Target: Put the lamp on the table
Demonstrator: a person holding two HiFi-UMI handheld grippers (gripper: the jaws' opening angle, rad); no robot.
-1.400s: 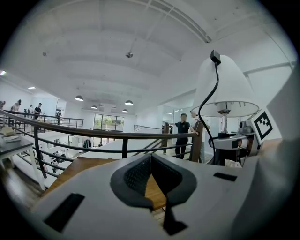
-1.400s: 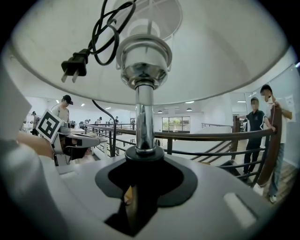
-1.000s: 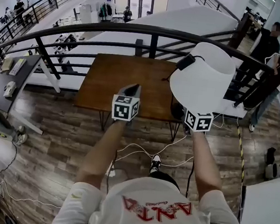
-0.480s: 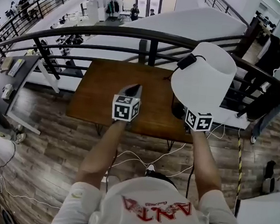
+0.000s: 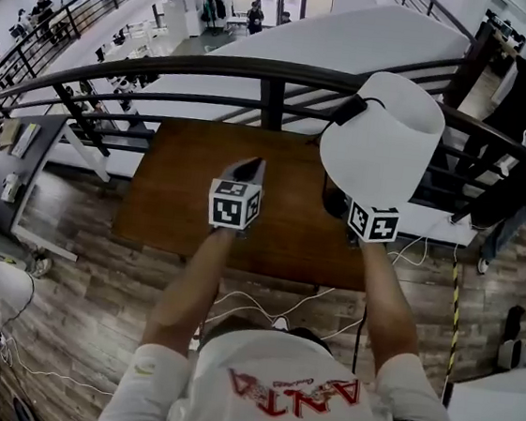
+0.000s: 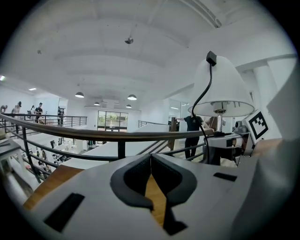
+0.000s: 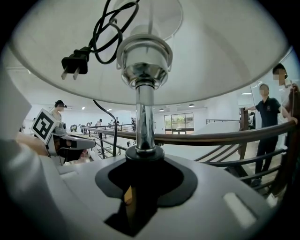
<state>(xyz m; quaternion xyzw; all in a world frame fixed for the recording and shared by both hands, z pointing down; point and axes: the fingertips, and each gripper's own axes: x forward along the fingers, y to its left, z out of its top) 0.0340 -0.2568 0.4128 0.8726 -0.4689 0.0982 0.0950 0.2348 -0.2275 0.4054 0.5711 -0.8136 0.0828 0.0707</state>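
- Head view: the lamp (image 5: 382,138) is up in the right gripper (image 5: 368,217), and its white shade (image 5: 386,125) hangs over the far right corner of the table (image 5: 190,187), close to the railing (image 5: 260,68). The shade hides the foot of the lamp, so I cannot tell from here whether it touches the wood. The left gripper (image 5: 247,167) is over the middle of the table, well apart from the lamp and carrying nothing.
- Left gripper view: the left gripper (image 6: 151,161) has its jaws drawn together with only the brown tabletop showing past them. The lamp (image 6: 220,89) stands off to the right with its cord (image 6: 202,103) trailing down from the shade.
- Right gripper view: the right gripper (image 7: 140,187) is clamped at a middling width on the lamp's dark base (image 7: 143,176). The chrome stem (image 7: 144,117) rises straight up from the jaws into the shade (image 7: 211,61), and the plug (image 7: 75,63) dangles loose inside it.
- Step in hand, as I judge it: carrying, with the set-down not yet done.
- Next move, as I judge it: lower the lamp upright onto bare wood well inside the right edge, keep the shade off the railing, and part the jaws only once the base sits flat.
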